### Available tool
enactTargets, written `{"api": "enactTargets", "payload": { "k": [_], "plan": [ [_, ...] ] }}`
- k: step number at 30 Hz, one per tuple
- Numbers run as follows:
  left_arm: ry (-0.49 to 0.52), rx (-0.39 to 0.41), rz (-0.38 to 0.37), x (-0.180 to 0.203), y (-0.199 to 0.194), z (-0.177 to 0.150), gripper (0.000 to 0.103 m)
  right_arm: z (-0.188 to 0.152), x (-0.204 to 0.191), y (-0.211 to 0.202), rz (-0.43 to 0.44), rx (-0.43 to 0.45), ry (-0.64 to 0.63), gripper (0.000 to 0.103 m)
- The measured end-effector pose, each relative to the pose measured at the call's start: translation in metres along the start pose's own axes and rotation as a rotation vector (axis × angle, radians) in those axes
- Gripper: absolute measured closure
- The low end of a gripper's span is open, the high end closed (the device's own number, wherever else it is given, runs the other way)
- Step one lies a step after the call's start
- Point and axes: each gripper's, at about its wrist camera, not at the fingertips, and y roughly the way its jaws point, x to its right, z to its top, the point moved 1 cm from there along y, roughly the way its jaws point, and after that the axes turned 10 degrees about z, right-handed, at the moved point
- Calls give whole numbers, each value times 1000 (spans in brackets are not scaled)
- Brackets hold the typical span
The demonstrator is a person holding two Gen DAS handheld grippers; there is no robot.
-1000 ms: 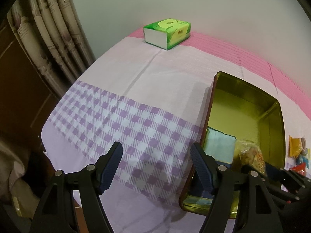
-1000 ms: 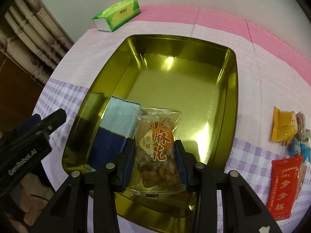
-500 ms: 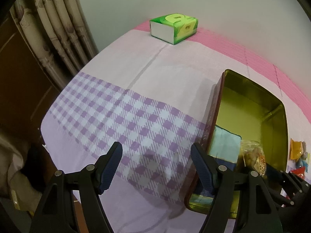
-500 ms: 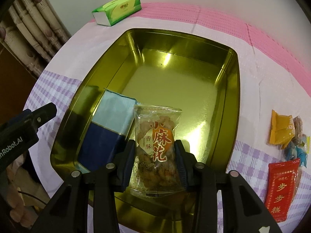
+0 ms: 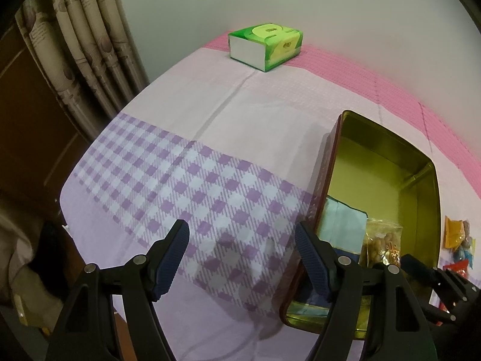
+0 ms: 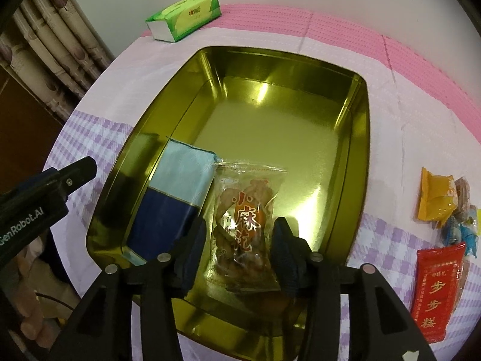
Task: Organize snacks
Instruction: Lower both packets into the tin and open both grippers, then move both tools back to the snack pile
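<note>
**Operator:** Two grippers are showing. What are the jaws doing?

**Technician:** The left gripper (image 5: 240,234) is hovering over the checked bench (image 5: 180,180) with jaws released wide and nothing between them. The right gripper (image 6: 240,231) is bracketing the snack packet (image 6: 245,225) closely with its jaws. Whether they are clenching it, I cannot tell.

**Operator:** Where is the packet sitting?

**Technician:** In the right wrist view it is lying inside the gold tin (image 6: 363,150), toward 6 o'clock, just beside a blue pouch (image 6: 174,198) at its 9 o'clock. Outside the tin, at 3 o'clock, a yellow packet (image 6: 436,198) and a red packet (image 6: 436,288) are resting on the bench. A green tissue box (image 6: 183,15) is standing at 11 o'clock, near the wall.
</note>
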Motion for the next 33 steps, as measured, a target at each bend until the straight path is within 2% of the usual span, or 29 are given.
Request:
{"api": "enactTargets", "payload": {
  "k": [15,20,27,33],
  "plan": [
    [11,13,-8,3,-2,-1,30,-4,7,-38,-48,97,-31,57],
    [16,23,-1,3,-4,-2,30,-8,16,-58,-35,126,-25,57],
    [32,35,8,7,-7,-4,30,-21,63,-94,-83,168,28,57],
    [60,57,12,15,-14,-5,30,-39,132,-124,-137,197,131,57]
  ]
}}
